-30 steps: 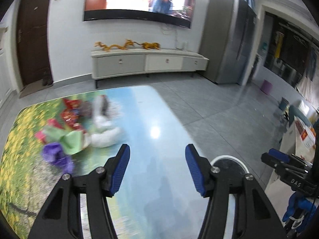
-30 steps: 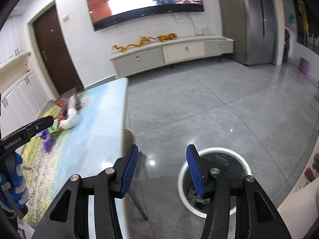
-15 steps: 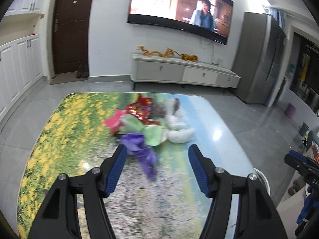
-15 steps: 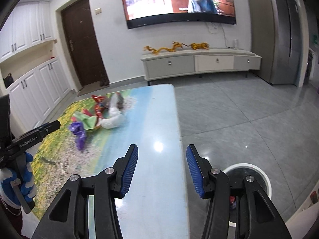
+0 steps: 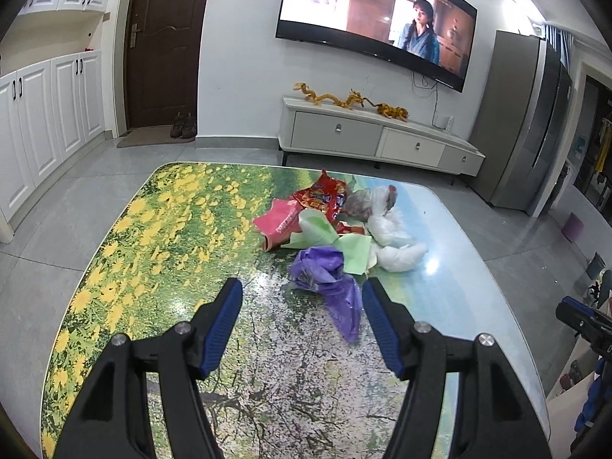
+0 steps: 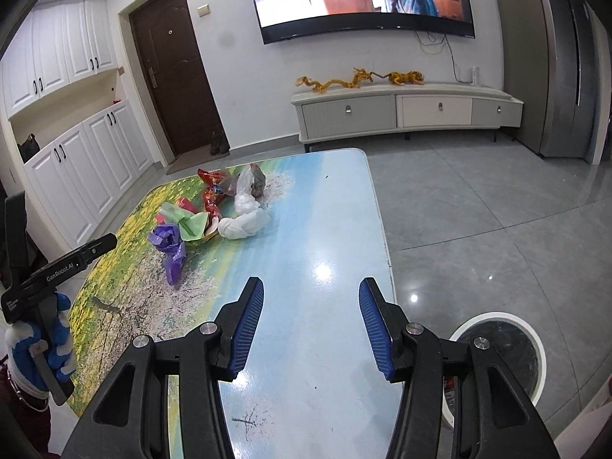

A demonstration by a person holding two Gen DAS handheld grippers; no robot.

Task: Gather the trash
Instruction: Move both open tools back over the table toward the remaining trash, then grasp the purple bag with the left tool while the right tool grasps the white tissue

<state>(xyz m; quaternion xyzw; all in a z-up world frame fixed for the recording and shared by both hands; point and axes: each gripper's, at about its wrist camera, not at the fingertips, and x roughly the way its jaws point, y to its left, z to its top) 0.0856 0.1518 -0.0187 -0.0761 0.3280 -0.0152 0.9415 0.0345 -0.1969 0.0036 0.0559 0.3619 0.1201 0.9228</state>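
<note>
- Left gripper (image 5: pixel 300 321) is spread wide with nothing in it; the purple bag (image 5: pixel 329 283) sits right between its tips on the surface (image 5: pixel 153 229), so I'd drop straight down and pinch the bunched top.
- Right gripper (image 6: pixel 310 323) is spread too, holding nothing, near the bin (image 6: pixel 535 344) on the floor.

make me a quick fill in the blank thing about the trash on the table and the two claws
1. The crumpled bag lying nearest the left claw is ______ in colour.
2. Both the left claw and the right claw are ______ and hold nothing.
3. The round bin stands on the ______, beside the table.
4. The trash pile's knotted bag beside the green paper is ______ in colour.

Missing words: purple; open; floor; white
</note>
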